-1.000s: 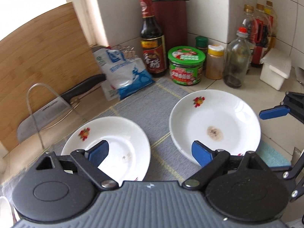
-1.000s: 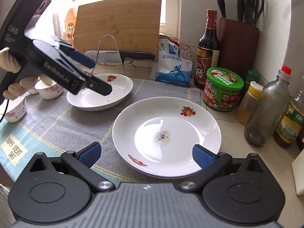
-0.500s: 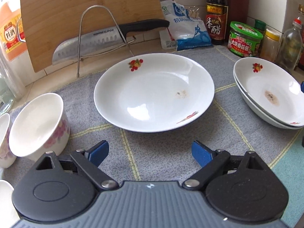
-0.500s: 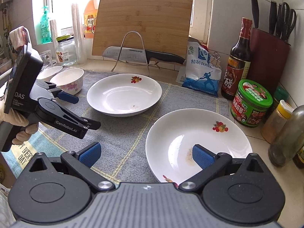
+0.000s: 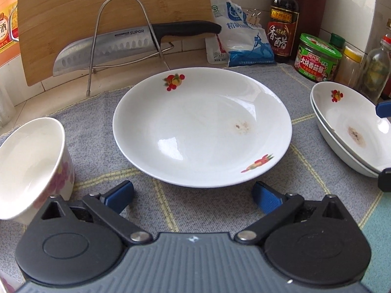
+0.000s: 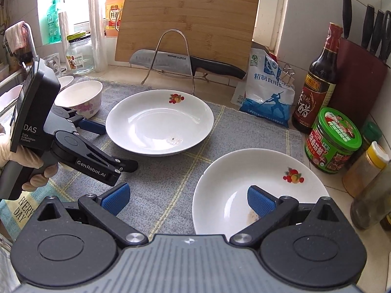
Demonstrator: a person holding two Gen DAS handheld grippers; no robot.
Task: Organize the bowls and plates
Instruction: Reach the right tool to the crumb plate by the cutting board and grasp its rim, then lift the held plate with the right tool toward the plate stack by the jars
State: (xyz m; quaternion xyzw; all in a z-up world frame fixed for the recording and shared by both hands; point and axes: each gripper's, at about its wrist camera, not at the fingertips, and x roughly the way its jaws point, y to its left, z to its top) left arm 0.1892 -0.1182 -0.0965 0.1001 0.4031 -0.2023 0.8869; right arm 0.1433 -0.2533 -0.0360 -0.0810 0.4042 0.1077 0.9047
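1. Looks like the approach stage of stacking plates. The left gripper (image 5: 193,194) is lined up on the near rim of the lone plate (image 5: 202,127), which sits mid-cloth on the grey cloth (image 6: 171,190), just in front of the knife rack (image 6: 171,56).
2. Its jaws have just been opening and now stand as wide as they go, with nothing between them. The plate rim is a little ahead of the pads.
3. The right gripper (image 6: 188,199) is spread wide too, holding nothing. One pad hangs over the stacked plates (image 6: 259,190), right of the lone plate, but I can't tell if it touches.
4. Next move, I'd guess: slide the left forward so one pad goes over the rim and one under, then squeeze. The plate's shallow and glossy, so slip risk.
5. Pose: a gloved hand (image 6: 29,161) holds the left gripper tilted downward, coming in beside the bowl (image 6: 80,97) left of the plate.
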